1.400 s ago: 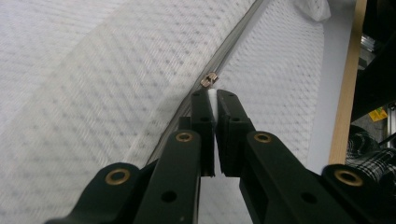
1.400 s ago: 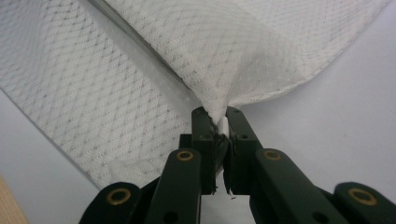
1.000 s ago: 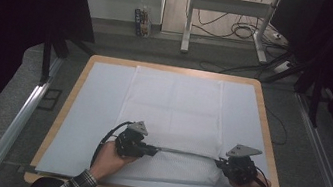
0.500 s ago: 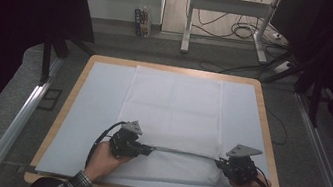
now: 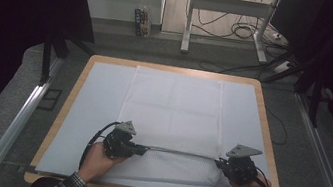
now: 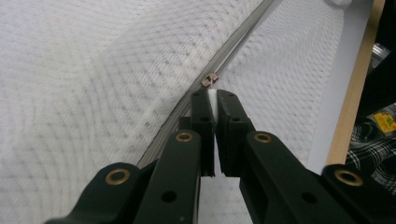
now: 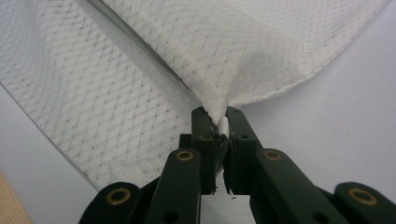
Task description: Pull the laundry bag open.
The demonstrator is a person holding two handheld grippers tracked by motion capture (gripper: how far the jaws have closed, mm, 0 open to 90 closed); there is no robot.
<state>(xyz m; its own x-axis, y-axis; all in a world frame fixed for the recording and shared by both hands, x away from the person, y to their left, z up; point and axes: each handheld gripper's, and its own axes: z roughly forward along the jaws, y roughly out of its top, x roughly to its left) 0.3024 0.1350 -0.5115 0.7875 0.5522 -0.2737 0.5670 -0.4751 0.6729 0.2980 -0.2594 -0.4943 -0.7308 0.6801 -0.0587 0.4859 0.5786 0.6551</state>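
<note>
A white mesh fabric bag (image 5: 172, 109) lies flat on the pale mat (image 5: 94, 102) of a wooden-edged table. A grey zipper (image 5: 180, 152) runs across it near the front. My left gripper (image 5: 143, 149) sits at the zipper's left part, shut on a white pull tab just behind the metal slider (image 6: 208, 80); in its own view the gripper (image 6: 214, 95) points along the zipper (image 6: 243, 39). My right gripper (image 5: 219, 163) is at the bag's right front corner. There the gripper (image 7: 215, 114) is shut on a pinched fold of the mesh (image 7: 233, 51).
The table's wooden rim (image 5: 75, 84) frames the mat. Metal rails (image 5: 18, 120) (image 5: 325, 164) run along both sides on grey floor. Beyond the far edge stand a desk leg (image 5: 189, 16), loose cables (image 5: 245, 32) and a small box (image 5: 141, 21).
My left gripper has slid a little to the left along the zipper line. The right gripper has stayed put, still holding the corner.
</note>
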